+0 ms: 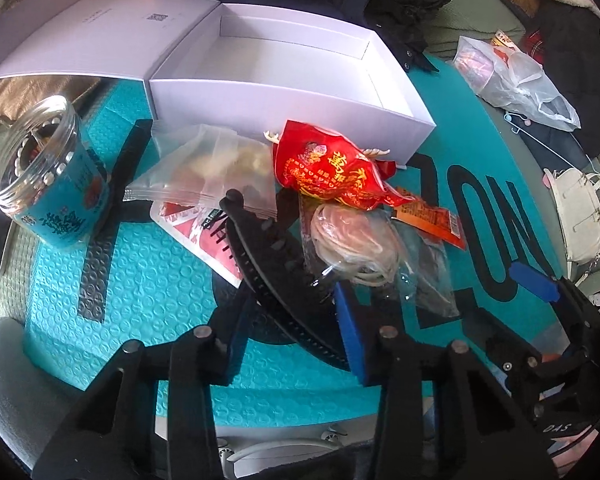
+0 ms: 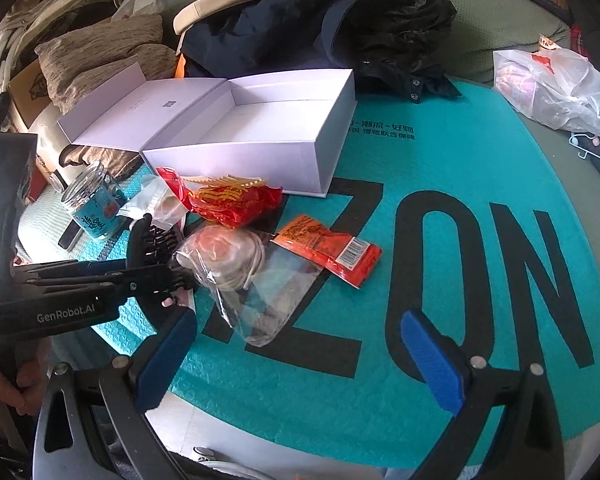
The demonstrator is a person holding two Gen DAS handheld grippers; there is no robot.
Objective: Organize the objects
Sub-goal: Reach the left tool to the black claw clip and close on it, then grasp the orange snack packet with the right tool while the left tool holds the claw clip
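An open white box (image 1: 284, 68) (image 2: 240, 136) sits on a teal mat (image 1: 140, 288) (image 2: 440, 168). In front of it lie a red snack packet (image 1: 328, 168) (image 2: 232, 200), an orange packet (image 1: 428, 216) (image 2: 328, 250), a clear bag of coiled cord (image 1: 352, 240) (image 2: 228, 260) and a frosted zip bag (image 1: 212, 172). My left gripper (image 1: 296, 296) (image 2: 156, 256) is shut on a black hair claw clip (image 1: 268, 256), held just left of the cord bag. My right gripper (image 2: 300, 356) is open and empty above the mat, also showing in the left wrist view (image 1: 536, 280).
A clear jar with a blue label (image 1: 48, 176) (image 2: 96, 204) stands at the left. A dark jacket (image 2: 340, 20) lies behind the box. A plastic bag (image 2: 556, 84) and a white handbag (image 1: 584, 212) lie at the right.
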